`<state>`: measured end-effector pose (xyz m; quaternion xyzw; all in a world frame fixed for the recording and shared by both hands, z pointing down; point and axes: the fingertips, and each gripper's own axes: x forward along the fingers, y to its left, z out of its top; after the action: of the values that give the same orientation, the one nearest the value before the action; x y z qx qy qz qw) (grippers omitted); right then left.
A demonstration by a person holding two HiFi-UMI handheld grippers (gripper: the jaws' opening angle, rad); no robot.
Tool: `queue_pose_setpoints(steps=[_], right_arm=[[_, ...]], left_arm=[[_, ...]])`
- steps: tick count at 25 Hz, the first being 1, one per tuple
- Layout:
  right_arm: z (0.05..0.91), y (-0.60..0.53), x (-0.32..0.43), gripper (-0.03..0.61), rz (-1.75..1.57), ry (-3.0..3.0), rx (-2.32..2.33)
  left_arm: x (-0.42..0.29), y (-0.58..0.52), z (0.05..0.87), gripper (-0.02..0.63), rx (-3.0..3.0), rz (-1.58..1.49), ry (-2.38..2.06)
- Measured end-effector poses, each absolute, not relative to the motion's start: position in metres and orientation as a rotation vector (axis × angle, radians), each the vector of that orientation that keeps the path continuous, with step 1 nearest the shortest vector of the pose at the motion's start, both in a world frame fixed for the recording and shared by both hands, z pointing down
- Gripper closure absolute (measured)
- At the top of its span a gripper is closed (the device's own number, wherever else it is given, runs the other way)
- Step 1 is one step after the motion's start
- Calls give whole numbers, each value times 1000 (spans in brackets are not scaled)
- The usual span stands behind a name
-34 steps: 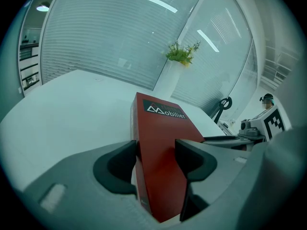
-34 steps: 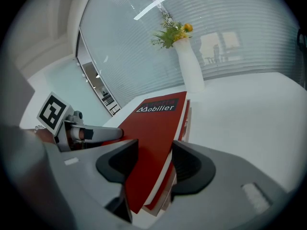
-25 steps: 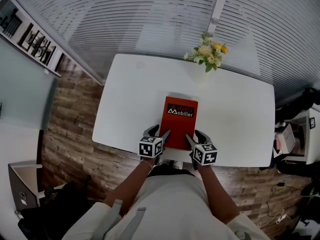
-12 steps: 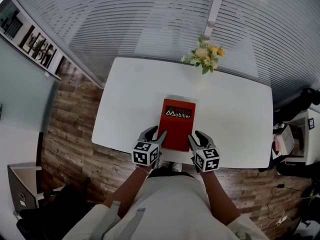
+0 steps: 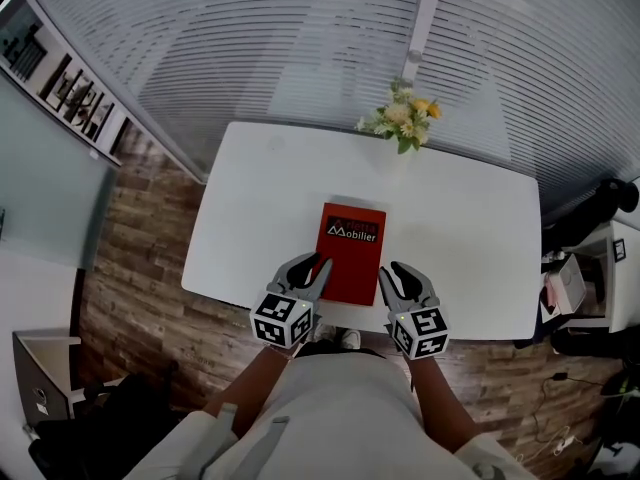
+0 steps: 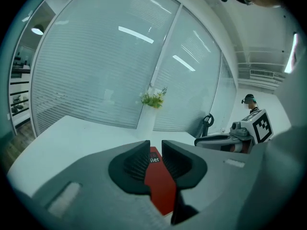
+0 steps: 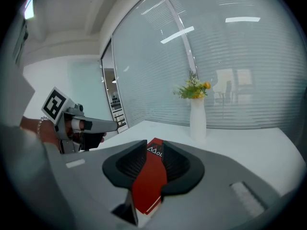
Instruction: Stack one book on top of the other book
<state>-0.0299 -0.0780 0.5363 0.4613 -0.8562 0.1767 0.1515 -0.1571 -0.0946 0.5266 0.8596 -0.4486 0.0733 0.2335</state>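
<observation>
Your red book [image 5: 351, 252] lies flat on the white table [image 5: 460, 228] near the front edge. Its long axis runs straight away from you, with the titled end toward the vase of flowers [image 5: 400, 123]. Your left gripper [image 5: 313, 266] and right gripper [image 5: 395, 271] flank its near end, clear of the cover; both pairs of jaws have just been closing to a narrow gap with nothing between them.

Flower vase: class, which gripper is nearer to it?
Right. The right gripper is nearly in line with the flower vase; the left gripper sits across the book. Both grippers' jaws have been closing, empty.
</observation>
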Motion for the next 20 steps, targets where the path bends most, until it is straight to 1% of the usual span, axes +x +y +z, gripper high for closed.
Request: queue_pose_setpoints(steps=[4,7,20], right_arm=[[506,-75,-30,495,434,-2502,1332],[484,-72,-32,506,384,-2534,1325],[399,-55,-43,550,210,-2642,1275]], left_arm=[[-156,-91,498,586,2408,124,-1242],[-154,-89,478,606,2444,89,-1246],[-147,-72,394,609,2577,-52,-1225]])
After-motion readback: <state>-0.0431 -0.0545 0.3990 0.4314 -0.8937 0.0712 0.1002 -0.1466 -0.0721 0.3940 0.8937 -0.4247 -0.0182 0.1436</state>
